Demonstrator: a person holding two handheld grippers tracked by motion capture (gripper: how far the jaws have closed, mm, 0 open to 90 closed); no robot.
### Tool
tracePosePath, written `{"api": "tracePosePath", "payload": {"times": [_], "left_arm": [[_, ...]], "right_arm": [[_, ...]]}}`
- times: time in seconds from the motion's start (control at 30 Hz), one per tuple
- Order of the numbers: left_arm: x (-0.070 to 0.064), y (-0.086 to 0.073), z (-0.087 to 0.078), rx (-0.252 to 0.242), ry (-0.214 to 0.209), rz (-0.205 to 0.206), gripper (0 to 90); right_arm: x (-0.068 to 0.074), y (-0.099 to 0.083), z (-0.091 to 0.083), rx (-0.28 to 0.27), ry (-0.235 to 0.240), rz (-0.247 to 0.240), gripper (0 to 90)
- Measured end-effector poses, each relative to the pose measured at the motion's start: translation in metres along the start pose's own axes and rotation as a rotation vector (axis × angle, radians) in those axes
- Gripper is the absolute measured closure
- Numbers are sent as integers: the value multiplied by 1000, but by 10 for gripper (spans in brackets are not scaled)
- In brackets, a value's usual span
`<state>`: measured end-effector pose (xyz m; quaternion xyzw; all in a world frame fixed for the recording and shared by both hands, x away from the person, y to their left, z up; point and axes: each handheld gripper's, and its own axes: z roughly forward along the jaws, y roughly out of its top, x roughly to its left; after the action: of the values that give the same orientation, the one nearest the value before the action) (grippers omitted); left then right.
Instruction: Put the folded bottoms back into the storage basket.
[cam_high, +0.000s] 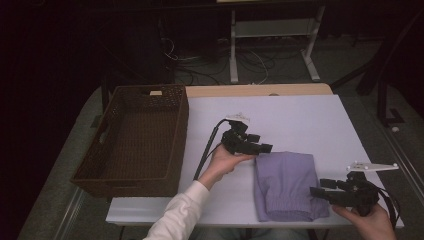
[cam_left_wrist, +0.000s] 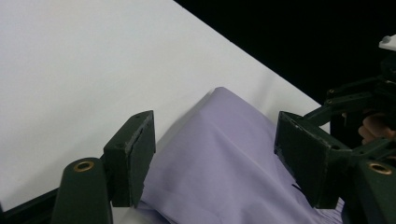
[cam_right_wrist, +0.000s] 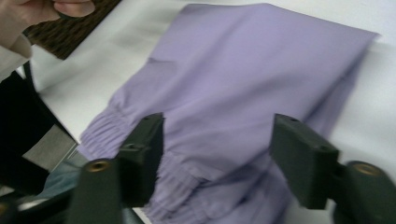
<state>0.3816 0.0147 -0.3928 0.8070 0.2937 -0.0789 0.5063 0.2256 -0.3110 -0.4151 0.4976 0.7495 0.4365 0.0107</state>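
The white tabletop (cam_high: 280, 115) stands in a dim room with cables on the floor behind it. A brown wicker basket (cam_high: 131, 140) sits on its left side. A folded lilac garment (cam_high: 287, 185) lies at the near right of the tabletop, well apart from the basket.

Your left tool (cam_high: 260, 147) is at the garment's far left corner, jaws spread wide and holding nothing. Your right tool (cam_high: 320, 190) is at the garment's right edge, near the elastic end, its jaws likewise wide apart and empty.

The left gripper view places the garment's corner (cam_left_wrist: 219, 158) between and below the jaws, with your right tool (cam_left_wrist: 369, 100) beyond it. The right gripper view shows the gathered elastic band (cam_right_wrist: 154, 163) of the garment between its jaws, a detail too small to make out from above.

Your left hand (cam_high: 222, 162) cradles its tool from below, with a white sleeve (cam_high: 177, 215) on the forearm. Your right hand (cam_high: 367, 220) grips its tool from the near edge.
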Motion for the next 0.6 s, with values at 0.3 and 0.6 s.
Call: {"api": "tracePosePath", "payload": {"times": [0.3,0.6], "left_arm": [[17,-5,16,47,23,-28,267],[38,-14,28,89,38,-94,256]], "right_arm": [[-4,-7,-3,-3,-39,62,143],[-6,-12,-1,11,-44,97,134]]}}
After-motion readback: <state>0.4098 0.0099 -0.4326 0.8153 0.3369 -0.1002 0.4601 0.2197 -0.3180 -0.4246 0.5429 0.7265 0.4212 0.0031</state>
